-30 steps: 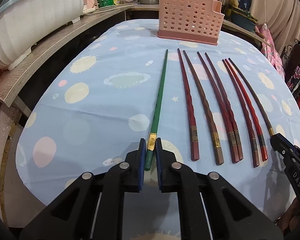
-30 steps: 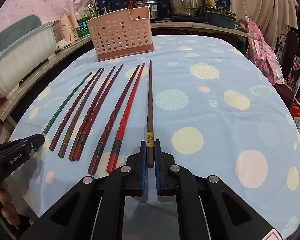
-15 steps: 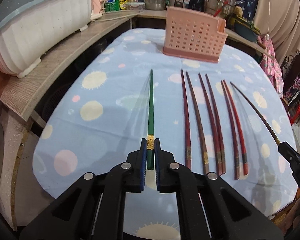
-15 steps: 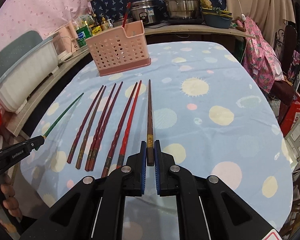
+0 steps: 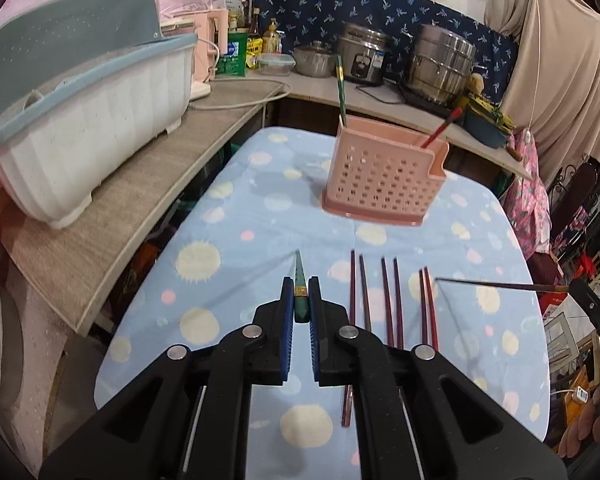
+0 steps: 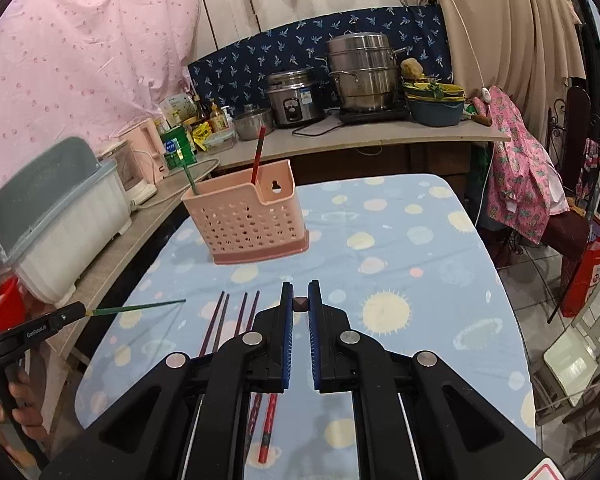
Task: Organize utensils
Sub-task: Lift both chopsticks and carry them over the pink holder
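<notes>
Between the blue pads of the left gripper [image 5: 299,300] sits the green chopstick [image 5: 300,280], pinched near its gold band at the thick end, tip pointing forward and up off the cloth, which I'd guess is so it can drop tip-first into the holder. The right gripper [image 6: 299,304] is doing the same thing with a dark brown chopstick [image 6: 299,303]; from its own camera you only see the butt end clamped between the pads, but the left view shows the shaft [image 5: 500,285] hanging in the air over the table. Below both, six reddish chopsticks [image 5: 388,300] lie in neat pairs on the spotted blue tablecloth [image 5: 240,240], lined up so each is easy to grab by the end. Further out stands the pink perforated holder [image 5: 380,184], with a green and a red stick already standing in it. Looks like one-per-hand loading, plenty left to go.
</notes>
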Demonstrator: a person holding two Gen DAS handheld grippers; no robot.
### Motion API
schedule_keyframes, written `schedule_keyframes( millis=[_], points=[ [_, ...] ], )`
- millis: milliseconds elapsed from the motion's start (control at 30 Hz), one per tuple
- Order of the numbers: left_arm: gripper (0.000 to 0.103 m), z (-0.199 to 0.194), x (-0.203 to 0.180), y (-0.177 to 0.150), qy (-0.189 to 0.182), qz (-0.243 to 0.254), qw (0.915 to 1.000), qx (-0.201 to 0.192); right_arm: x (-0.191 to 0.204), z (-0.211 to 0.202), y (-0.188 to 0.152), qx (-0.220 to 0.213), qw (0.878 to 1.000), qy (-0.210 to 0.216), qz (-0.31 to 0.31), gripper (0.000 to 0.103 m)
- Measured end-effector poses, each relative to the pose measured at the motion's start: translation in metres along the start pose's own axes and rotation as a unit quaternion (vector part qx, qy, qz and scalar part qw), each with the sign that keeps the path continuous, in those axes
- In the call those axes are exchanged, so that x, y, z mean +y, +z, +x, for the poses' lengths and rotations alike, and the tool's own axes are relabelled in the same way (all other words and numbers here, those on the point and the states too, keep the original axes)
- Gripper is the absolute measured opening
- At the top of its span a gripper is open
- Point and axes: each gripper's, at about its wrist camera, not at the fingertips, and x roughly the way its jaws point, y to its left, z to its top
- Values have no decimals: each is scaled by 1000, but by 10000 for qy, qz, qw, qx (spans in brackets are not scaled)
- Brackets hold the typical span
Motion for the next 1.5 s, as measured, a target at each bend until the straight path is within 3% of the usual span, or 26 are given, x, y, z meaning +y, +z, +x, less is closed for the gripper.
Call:
schedule_keyframes(
  millis=[333, 567, 767, 1067, 1233, 1500],
  points=[
    [7, 13, -12, 74, -34, 11, 9994, -338, 0, 26, 62, -362, 9993, 51, 54, 7],
    [7, 14, -21, 126, -270, -53, 9980, -569, 12, 32, 113, -733, 9966, 349, 107, 7],
    [7, -7, -38, 177, -467, -29, 9928, -1106, 30, 34, 166, -1170, 9892, 843, 265, 7],
    [7, -11, -56, 240, -495, -149, 9815, -1842, 50, 67, 216, -1527, 9821, 1041, 371, 7],
    [7, 28, -61, 244, -478, -168, 9861, -1582, 52, 104, 212, -1264, 9863, 988, 377, 7],
    [7, 81, -59, 221, -418, -193, 9934, -1047, 42, 149, 186, -715, 9930, 841, 417, 7]
  ],
)
